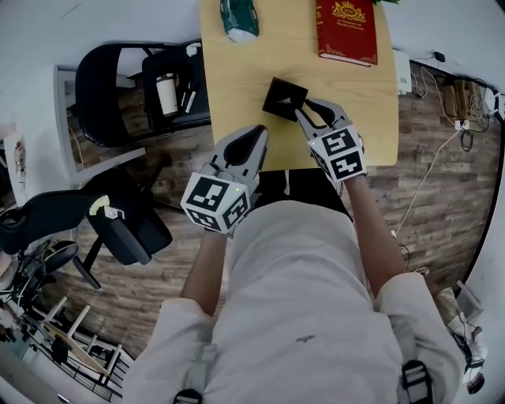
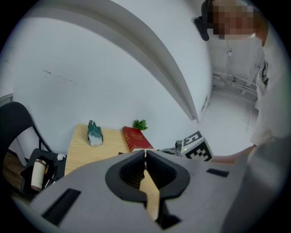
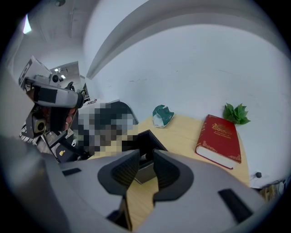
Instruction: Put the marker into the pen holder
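Observation:
The black square pen holder stands on the wooden table near its front edge. Inside its mouth lies a dark marker. My right gripper hovers at the holder's right corner. In the right gripper view its jaws stand a narrow gap apart, and through the gap I see the holder and the marker's dark rounded end. My left gripper hangs over the table's front edge, left of the holder. Its jaws touch at the tips with nothing between them.
A red book lies at the table's far right and a green-and-white object at the far middle. A small plant sits behind the book. Black chairs and a cup stand left of the table.

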`<state>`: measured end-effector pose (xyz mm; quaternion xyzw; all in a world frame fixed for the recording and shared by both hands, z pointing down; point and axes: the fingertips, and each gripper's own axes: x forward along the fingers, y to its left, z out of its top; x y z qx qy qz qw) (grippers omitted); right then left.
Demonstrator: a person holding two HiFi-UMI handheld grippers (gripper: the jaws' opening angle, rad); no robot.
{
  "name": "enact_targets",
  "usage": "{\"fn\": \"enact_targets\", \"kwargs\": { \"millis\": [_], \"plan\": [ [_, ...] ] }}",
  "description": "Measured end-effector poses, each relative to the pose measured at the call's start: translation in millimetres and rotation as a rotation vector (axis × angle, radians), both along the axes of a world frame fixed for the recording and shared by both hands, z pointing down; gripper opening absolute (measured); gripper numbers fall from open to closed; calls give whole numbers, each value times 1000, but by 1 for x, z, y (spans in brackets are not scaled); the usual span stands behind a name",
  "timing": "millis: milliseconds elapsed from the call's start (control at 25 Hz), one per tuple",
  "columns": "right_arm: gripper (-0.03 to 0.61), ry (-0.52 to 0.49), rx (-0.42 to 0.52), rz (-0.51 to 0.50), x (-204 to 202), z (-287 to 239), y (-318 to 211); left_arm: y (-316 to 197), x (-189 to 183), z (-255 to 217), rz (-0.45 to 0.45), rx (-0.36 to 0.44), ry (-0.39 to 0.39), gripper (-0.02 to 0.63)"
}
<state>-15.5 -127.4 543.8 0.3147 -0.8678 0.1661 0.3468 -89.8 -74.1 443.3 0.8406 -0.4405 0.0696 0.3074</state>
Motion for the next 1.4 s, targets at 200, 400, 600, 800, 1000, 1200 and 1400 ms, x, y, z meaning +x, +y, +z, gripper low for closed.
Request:
{"fn": "enact_targets", "kwargs": {
  "millis": [200,400,600,800,1000,1200,1400],
  "plan": [
    [95,-2,16,1,2,-6,4,5,0,-5,1,12,-4,14],
    [95,-5,32,0,3,-14,7,9,2,-12,3,29,-8,14],
    [95,-9,69,-1,3,-27,11,15,3,-20,9,55,-12,14],
    [91,-17,97,-9,3,-41,22,24,5,-26,12,69,-19,14],
    [86,-22,129,-34,5,-54,30,29,9,-30,8,84,-29,14],
    [80,-34,151,-68,3,-68,36,32,10,-37,-16,96,-38,14],
    [75,-61,155,-114,3,-81,42,33,14,-43,-55,109,-54,14]
  ]
}}
